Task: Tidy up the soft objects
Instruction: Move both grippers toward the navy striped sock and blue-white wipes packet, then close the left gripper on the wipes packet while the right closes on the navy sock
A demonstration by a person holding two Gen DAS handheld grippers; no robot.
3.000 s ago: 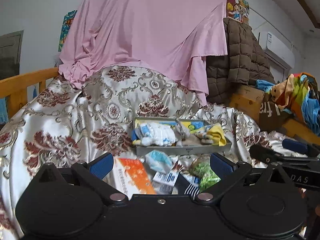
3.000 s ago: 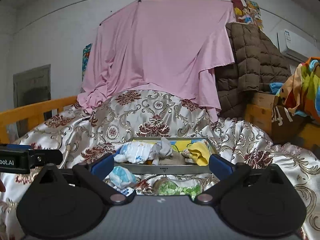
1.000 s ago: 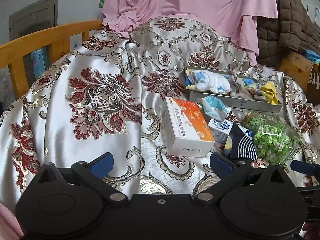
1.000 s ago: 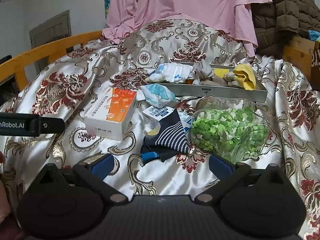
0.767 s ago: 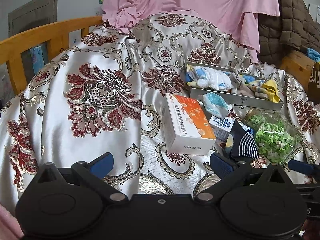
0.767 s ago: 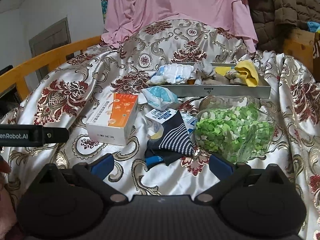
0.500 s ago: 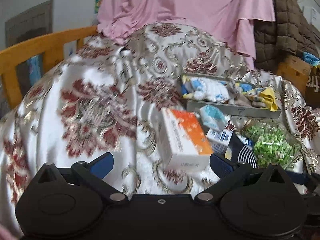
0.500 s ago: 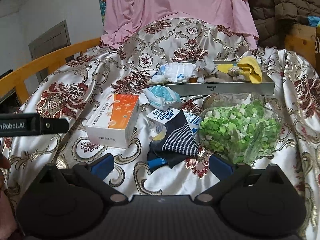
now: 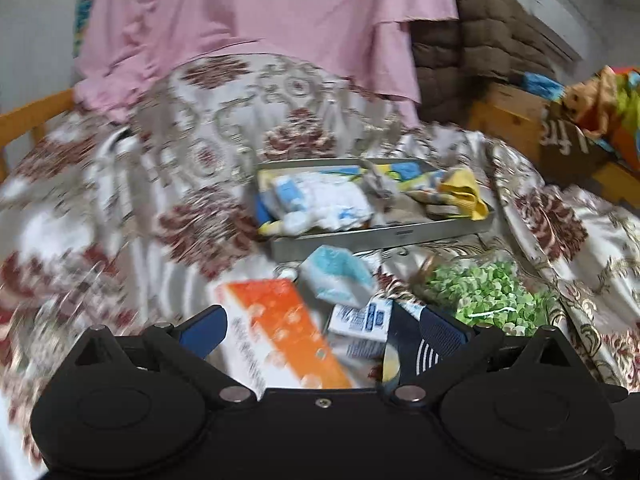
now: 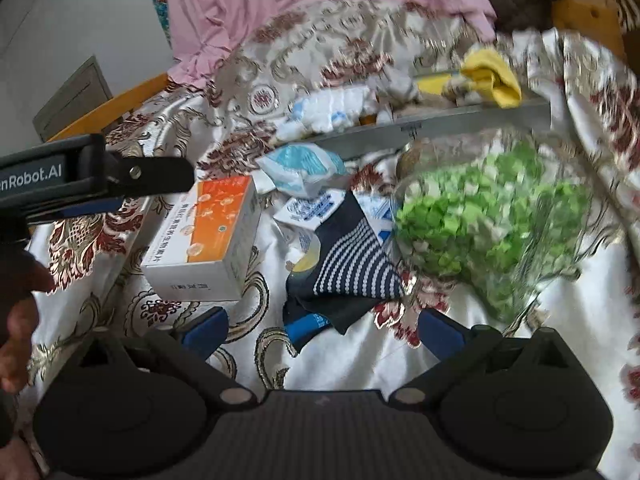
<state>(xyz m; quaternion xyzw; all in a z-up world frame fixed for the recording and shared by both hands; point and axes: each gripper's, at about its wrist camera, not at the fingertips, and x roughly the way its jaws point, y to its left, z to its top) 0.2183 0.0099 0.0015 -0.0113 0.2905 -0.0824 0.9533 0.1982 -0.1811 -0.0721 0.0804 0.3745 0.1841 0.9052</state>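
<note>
Since my right gripper (image 10: 322, 330) and left gripper (image 9: 322, 328) both gape empty, I should lower onto the striped sock's (image 10: 348, 264) middle fold, clear of the medicine box (image 10: 208, 236).

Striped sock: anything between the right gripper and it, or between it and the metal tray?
Nothing lies between the open right gripper and the striped sock. Toward the metal tray, a blue-white packet and the bag of green pieces crowd the path; lift over them.
</note>
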